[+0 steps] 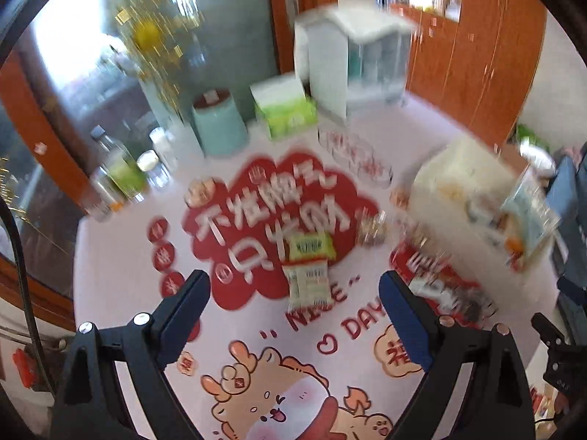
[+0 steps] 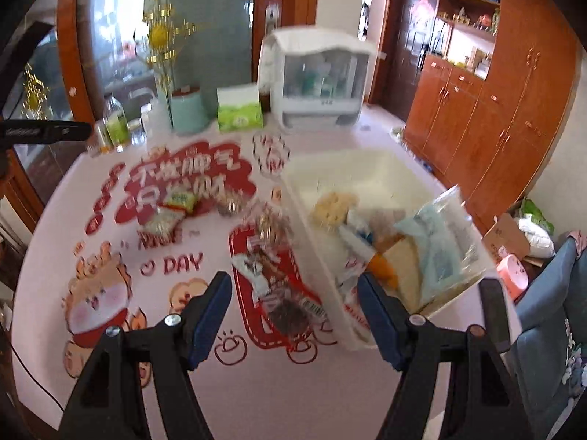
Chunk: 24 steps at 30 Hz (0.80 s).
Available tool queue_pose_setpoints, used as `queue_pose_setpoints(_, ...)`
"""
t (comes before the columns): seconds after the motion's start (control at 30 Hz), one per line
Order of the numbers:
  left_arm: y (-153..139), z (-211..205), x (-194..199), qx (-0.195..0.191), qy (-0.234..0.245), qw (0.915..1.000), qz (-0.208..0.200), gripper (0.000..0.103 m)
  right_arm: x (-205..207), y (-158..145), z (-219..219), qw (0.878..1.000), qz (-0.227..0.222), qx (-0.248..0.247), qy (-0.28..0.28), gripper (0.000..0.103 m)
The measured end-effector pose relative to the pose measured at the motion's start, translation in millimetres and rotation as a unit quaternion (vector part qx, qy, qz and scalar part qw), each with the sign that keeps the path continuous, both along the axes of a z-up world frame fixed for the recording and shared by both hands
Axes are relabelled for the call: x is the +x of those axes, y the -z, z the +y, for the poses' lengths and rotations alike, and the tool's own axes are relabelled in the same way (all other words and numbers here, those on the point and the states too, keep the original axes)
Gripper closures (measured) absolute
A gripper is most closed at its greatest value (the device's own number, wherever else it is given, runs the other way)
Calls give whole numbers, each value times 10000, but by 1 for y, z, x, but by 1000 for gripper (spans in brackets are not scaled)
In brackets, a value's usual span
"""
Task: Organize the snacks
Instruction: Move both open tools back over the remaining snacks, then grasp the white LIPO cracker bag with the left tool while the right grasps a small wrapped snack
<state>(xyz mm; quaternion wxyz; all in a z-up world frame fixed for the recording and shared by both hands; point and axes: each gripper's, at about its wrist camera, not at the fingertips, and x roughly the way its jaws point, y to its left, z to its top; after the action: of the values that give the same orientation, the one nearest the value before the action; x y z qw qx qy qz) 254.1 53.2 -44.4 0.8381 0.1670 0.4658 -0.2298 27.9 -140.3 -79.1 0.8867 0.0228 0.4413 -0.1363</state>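
Loose snack packets lie on the printed pink tablecloth (image 1: pixel 110 249). A pale packet (image 1: pixel 307 281) and a green-yellow packet (image 1: pixel 312 245) rest just beyond my left gripper (image 1: pixel 293 293), which is open and empty above the cloth. In the right wrist view the same two packets (image 2: pixel 172 209) lie at mid left. Dark-printed packets (image 2: pixel 271 275) lie ahead of my right gripper (image 2: pixel 293 293), which is open and holds nothing. A white plastic bin (image 2: pixel 385 168) to their right holds several snacks, among them a light blue bag (image 2: pixel 436 245).
At the table's far side stand a white storage cabinet (image 2: pixel 312 77), a green tissue box (image 2: pixel 240 112), a teal container (image 2: pixel 187 110), bottles (image 2: pixel 115 124) and clear cups (image 2: pixel 271 150). Wooden cupboards (image 2: pixel 495 117) line the right wall. A blue chair (image 2: pixel 550 311) stands at right.
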Motion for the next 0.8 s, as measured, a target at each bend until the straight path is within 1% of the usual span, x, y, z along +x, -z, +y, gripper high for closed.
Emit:
queue_pose_setpoints(0.1,48,-16,11,300,114,9993,176,10,6,39,1,9996,237,162,67,32)
queue_pose_setpoints(0.17,72,-25,17,394,138,9986,334,10,9,62,2,9989,374,257,92,32)
queue_pose_setpoints(0.3,123,-43,24,565,134,9957,720,10,12,98,6,9980,473,311,289,32)
queue_pose_setpoints(0.37,141,-49,28,628,91,9947,806,10,15,110,6,9974,491,287,439,32)
queue_pose_setpoints(0.43,156,-52,32,660,-12,9940,867,11,19,119,4,9970,481,189,579,32)
queue_pose_setpoints(0.53,170,-53,40,608,-231,9936,925,11,24,129,1,9956,507,57,789,32)
queue_pose_setpoints(0.67,180,-51,53,482,-529,9927,970,11,28,140,-6,9917,536,-10,1171,32)
queue_pose_setpoints(0.73,183,-52,54,404,-575,9927,984,11,28,145,-10,9892,539,111,1362,32)
queue_pose_setpoints(0.8,186,-54,55,411,-608,9928,945,11,29,151,-14,9859,577,278,1549,32)
